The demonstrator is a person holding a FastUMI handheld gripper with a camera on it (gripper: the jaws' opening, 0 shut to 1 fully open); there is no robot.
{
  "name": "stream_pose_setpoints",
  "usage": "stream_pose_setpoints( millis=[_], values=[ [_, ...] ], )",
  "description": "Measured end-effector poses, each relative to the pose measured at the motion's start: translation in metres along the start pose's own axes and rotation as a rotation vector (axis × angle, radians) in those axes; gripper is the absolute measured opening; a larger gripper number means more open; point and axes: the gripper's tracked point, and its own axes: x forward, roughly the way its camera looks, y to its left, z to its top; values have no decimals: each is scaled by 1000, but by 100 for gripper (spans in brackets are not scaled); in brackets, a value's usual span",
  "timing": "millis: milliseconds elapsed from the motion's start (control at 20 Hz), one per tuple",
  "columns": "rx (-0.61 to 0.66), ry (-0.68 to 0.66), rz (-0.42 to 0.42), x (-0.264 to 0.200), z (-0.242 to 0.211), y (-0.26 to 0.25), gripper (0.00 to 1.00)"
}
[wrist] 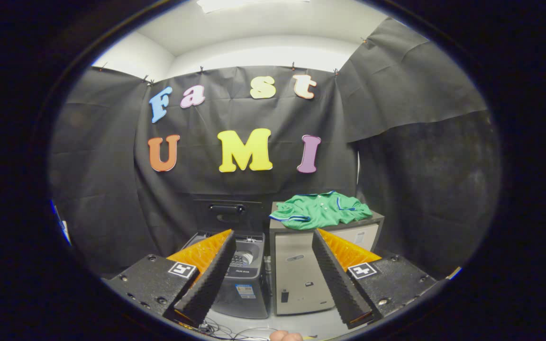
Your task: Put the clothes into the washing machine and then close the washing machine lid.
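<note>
Nearest the camera, at the bottom centre of the frame, the gripper [273, 274] holds its two fingers [209, 279] spread wide apart and released, with nothing between them. A fingertip of a person's hand [286, 336] and some thin cables [228, 331] on the pale floor show at the very bottom edge.

Just beyond the fingers, in the lower middle of the frame, stand two low units side by side. The dark washing machine [242, 279] is on the left, partly behind the left finger, its lid [228, 213] standing raised against the booth wall and the drum opening visible below it. To its right is a pale cabinet [296, 279] with a grey front.

The task's thing, a green shirt [323, 210] with blue and white trim, lies crumpled on the top surface of that cabinet, above and beyond the right finger, right of centre in the frame, well clear of both fingers.

The step in hand appears to be reaching for the shirt. To do it well, the fingers should probably remain wide, rise above the cabinet top, and come down over a bunched fold near the middle of the shirt, so that closing gathers enough cloth to lift it whole and no sleeve trails on the way to the drum.
</note>
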Motion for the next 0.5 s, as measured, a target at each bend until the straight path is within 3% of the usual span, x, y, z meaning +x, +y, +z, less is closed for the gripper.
stream_pose_setpoints(
  millis=[500],
  values=[
    [26,-21,-66,3,11,-16,100]
  ],
)
